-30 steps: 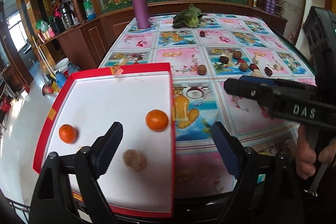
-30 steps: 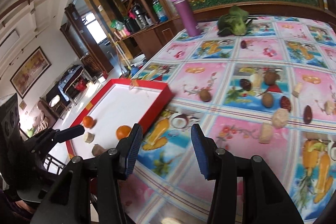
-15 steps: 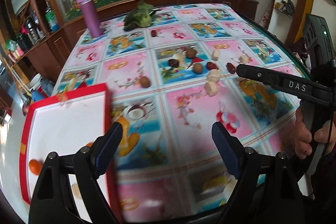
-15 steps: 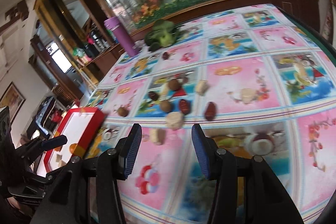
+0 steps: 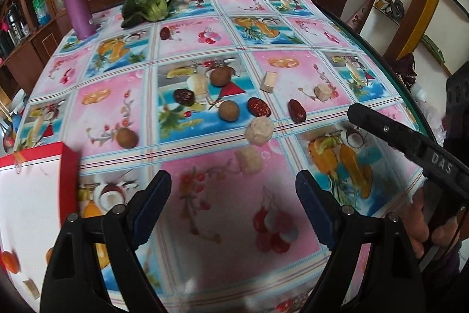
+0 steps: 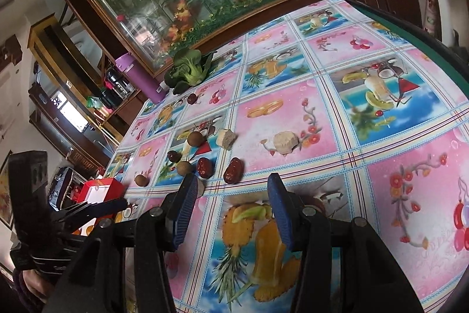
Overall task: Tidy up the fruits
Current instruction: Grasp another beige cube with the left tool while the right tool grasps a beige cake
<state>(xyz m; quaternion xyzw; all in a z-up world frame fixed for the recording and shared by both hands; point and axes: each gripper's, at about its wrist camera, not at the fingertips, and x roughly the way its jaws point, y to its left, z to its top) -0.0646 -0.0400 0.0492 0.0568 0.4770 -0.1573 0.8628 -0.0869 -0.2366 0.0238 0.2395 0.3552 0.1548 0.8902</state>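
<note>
Fruit lies scattered on the patterned tablecloth: brown longans [image 5: 229,110] [image 5: 127,138], red dates [image 5: 259,107] [image 5: 297,110] and pale chunks [image 5: 259,130]. My left gripper [image 5: 233,195] hovers open and empty over the cloth in front of them. The red tray [image 5: 67,166] sits at the left with an orange [image 5: 8,261] inside. In the right wrist view my right gripper [image 6: 231,204] is open and empty, just short of a red date [image 6: 233,170], with a second date [image 6: 204,167] and a longan [image 6: 184,167] to its left.
A bok choy [image 5: 146,6] and a purple bottle [image 5: 74,2] stand at the far end of the table. A hand holds the right gripper [image 5: 381,128] at the right. The table's dark edge [image 6: 410,28] runs along the right side. Cabinets and shelves surround the table.
Both grippers swung right, away from the tray and toward the scattered fruit. The tray slid to the left edge of the left wrist view. Both stayed open.
</note>
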